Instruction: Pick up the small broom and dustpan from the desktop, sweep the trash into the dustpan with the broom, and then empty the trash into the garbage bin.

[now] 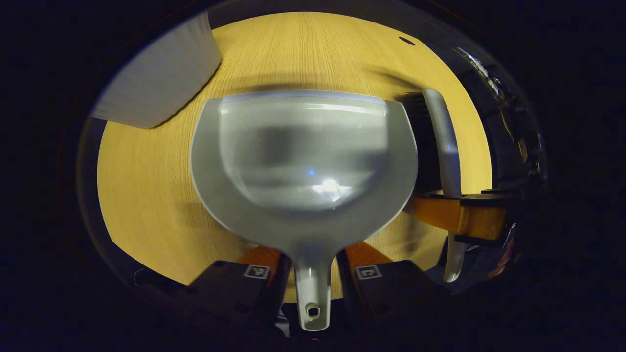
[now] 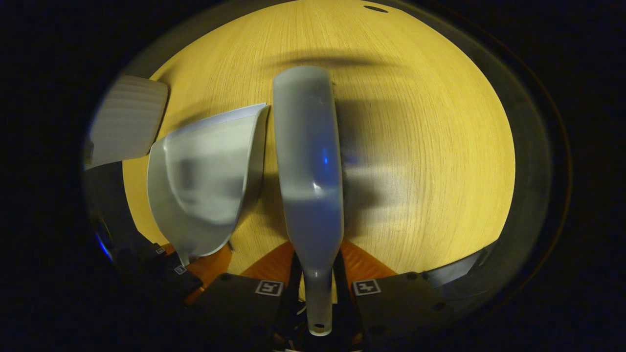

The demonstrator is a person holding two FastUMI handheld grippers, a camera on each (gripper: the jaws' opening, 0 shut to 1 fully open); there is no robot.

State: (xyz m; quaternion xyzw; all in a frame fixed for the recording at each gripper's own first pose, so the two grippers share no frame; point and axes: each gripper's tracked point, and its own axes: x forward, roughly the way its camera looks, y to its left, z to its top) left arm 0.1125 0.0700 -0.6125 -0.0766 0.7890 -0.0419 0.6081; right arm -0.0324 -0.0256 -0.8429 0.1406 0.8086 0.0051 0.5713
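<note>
Wooden desktop (image 1: 146, 195) carries the grey garbage bin (image 1: 156, 78) at far left. Dustpan (image 1: 303, 161) sits mouth-forward on the wood, handle clamped between the left gripper (image 1: 313, 271) jaws. Small broom (image 2: 308, 161) just right of the pan, handle pinched by the right gripper (image 2: 318, 286). Right gripper view adds bare wood beyond the broom.

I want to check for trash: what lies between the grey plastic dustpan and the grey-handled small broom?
In the right gripper view only a narrow shaded strip of bare wooden desktop separates the grey plastic dustpan and the grey-handled small broom; no trash is visible there.
</note>
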